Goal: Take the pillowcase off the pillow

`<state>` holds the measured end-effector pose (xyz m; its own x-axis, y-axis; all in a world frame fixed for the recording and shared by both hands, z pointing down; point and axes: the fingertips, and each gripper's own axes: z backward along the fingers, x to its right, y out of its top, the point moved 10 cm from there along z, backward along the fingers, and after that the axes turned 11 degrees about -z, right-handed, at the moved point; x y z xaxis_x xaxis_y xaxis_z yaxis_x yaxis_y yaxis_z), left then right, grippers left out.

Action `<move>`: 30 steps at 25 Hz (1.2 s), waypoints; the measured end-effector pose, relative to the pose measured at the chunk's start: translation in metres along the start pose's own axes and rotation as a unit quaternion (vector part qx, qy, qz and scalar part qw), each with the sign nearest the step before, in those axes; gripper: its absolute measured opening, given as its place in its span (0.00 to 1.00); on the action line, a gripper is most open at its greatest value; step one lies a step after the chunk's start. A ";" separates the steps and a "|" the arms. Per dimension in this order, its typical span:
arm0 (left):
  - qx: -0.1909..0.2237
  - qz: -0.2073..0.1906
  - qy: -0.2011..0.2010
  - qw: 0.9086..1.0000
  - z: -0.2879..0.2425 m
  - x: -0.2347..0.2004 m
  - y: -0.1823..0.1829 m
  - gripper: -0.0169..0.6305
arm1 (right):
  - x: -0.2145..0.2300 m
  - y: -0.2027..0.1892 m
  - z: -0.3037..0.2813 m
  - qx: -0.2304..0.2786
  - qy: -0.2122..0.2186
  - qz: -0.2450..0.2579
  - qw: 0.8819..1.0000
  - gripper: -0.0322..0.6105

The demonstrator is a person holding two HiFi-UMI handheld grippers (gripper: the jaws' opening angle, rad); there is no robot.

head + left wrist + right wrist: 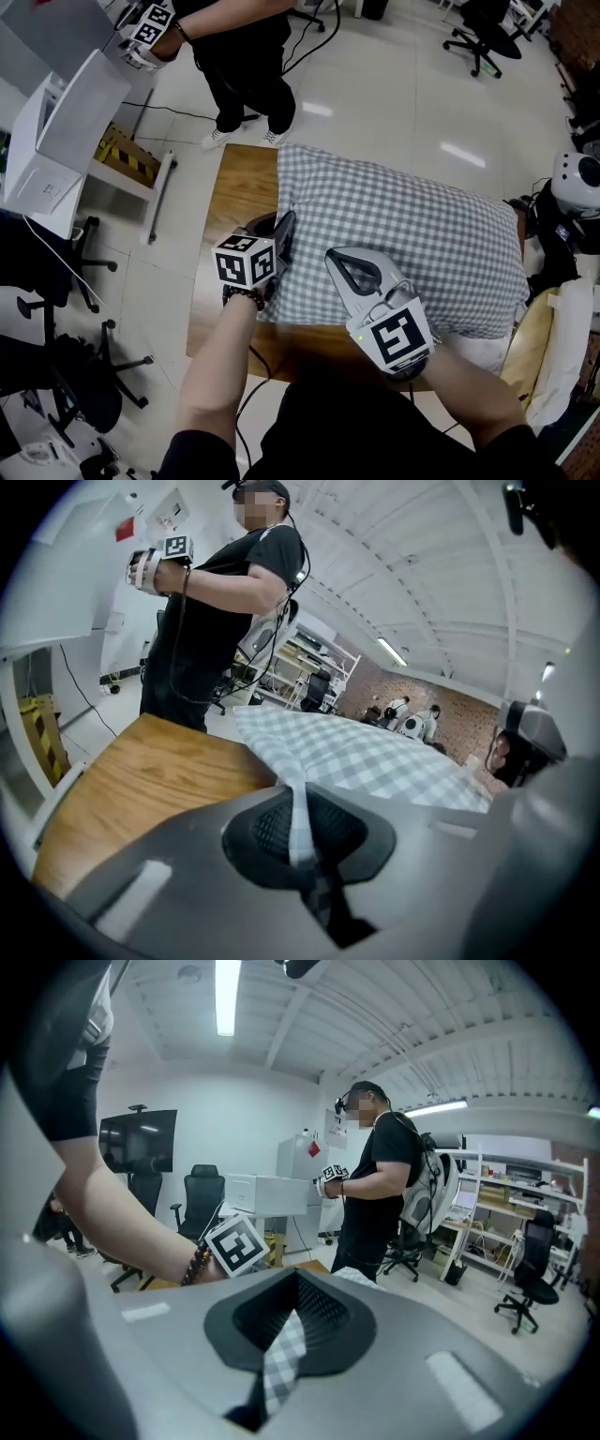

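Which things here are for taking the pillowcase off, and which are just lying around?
For the job:
- checked pillowcase, with the pillow inside
- left gripper, pinching the cloth
- right gripper, pinching it too
- wooden table underneath

Just around:
- office chair
- white box
- another person standing by

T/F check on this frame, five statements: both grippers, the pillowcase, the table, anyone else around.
1. The left gripper is shut on a fold of the pillowcase. True.
2. The right gripper is open and empty. False: it is also shut on pillowcase fabric.
3. The pillowcase lies on a wooden table. True.
4. The pillowcase is plain white. False: it has grey and white checks.
5. Nobody else is in view. False: a second person stands on the floor beyond the table's far end.
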<state>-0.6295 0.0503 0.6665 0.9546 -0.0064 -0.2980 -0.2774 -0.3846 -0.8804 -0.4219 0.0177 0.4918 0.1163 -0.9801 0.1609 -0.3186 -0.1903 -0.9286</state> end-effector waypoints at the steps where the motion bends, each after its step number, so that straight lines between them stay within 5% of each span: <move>1: -0.004 -0.009 0.009 1.000 0.001 0.006 -0.001 0.04 | -0.001 -0.002 0.008 0.003 -0.002 0.001 1.000 0.05; 5: -0.019 -0.047 0.048 0.998 0.008 0.030 0.001 0.04 | -0.005 -0.004 0.040 0.013 -0.013 0.005 1.000 0.05; 9: -0.040 -0.091 0.080 0.992 0.021 0.057 0.031 0.04 | 0.001 0.029 0.079 0.053 -0.015 0.093 0.994 0.05; 13: -0.058 -0.112 0.111 0.986 0.019 0.072 0.038 0.04 | 0.013 0.034 0.115 0.036 -0.045 0.041 0.997 0.05; 18: -0.070 -0.127 0.137 0.980 0.017 0.087 0.042 0.04 | 0.038 0.034 0.157 0.069 -0.063 0.111 0.989 0.05; 30: -0.098 -0.144 0.185 0.967 0.007 0.116 0.028 0.04 | 0.128 -0.018 0.271 0.061 -0.155 0.091 0.982 0.05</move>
<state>-0.5276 0.0452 0.6053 0.9730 -0.1877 0.1341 -0.0019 -0.5877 -0.8091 -0.1466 -0.0885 0.4386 0.3547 -0.9292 -0.1038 -0.2479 0.0136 -0.9687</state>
